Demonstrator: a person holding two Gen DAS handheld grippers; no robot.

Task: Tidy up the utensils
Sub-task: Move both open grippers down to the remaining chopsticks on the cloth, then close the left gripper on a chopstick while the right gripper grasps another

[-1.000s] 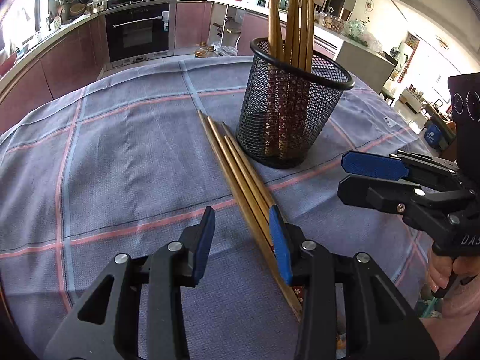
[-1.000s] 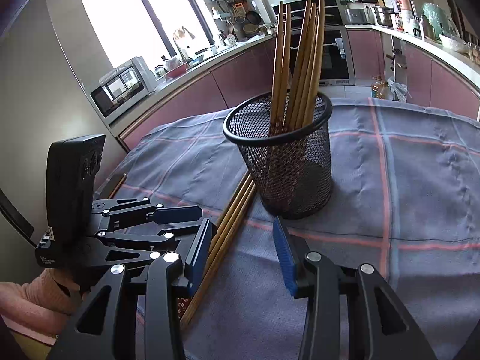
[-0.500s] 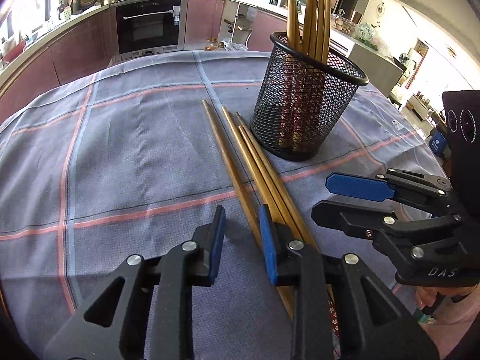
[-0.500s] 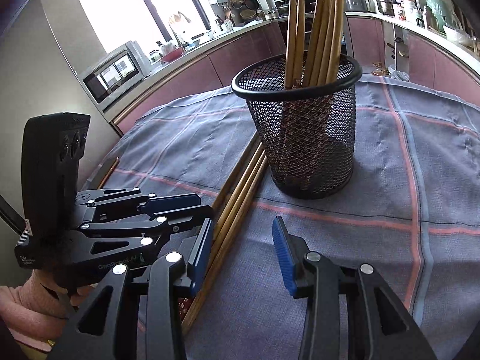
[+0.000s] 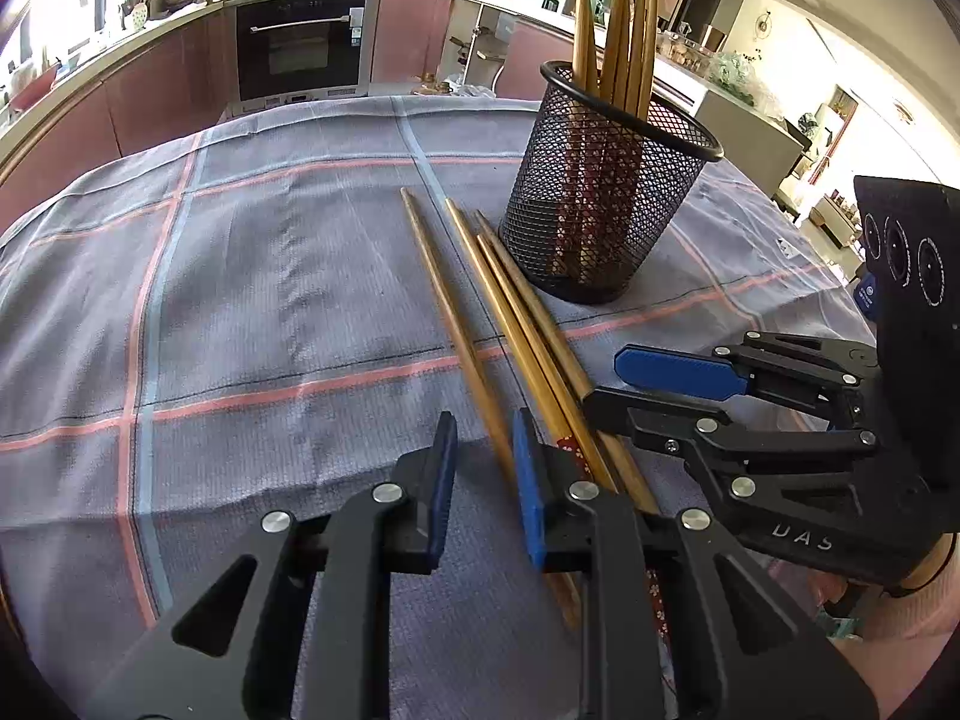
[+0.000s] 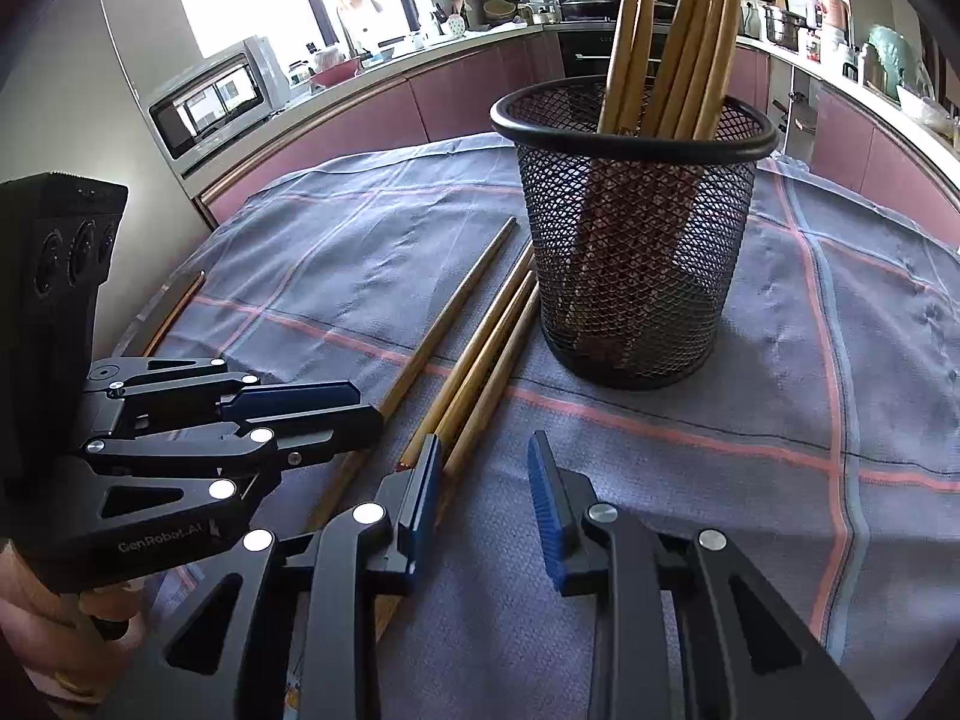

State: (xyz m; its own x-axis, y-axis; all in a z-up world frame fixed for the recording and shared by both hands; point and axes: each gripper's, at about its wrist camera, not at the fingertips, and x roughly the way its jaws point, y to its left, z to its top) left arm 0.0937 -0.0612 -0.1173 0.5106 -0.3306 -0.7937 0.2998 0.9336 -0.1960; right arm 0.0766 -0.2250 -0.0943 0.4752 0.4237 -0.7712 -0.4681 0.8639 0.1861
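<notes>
Several bare wooden chopsticks (image 5: 510,324) (image 6: 480,360) lie side by side on the checked cloth, next to a black mesh cup (image 5: 606,204) (image 6: 636,252) with several more standing in it. My left gripper (image 5: 483,450) (image 6: 369,405) is low over their near ends. Its jaws are closing, with the leftmost chopstick (image 5: 444,300) against the right pad and a gap to the left pad. My right gripper (image 6: 483,462) (image 5: 603,384) is beside it, jaws also closing. The outermost chopstick lies just inside its left pad, and the pads do not press on it.
A grey-blue cloth with pink and blue stripes (image 5: 240,312) covers the round table. Kitchen cabinets and an oven (image 5: 300,48) stand behind it. A microwave (image 6: 216,96) sits on the counter at left. A hand (image 6: 54,618) holds the left gripper.
Both pairs of jaws have narrowed. The left gripper has shifted so that the leftmost chopstick now runs between its fingers. The right gripper has come closer to the cup and lower.
</notes>
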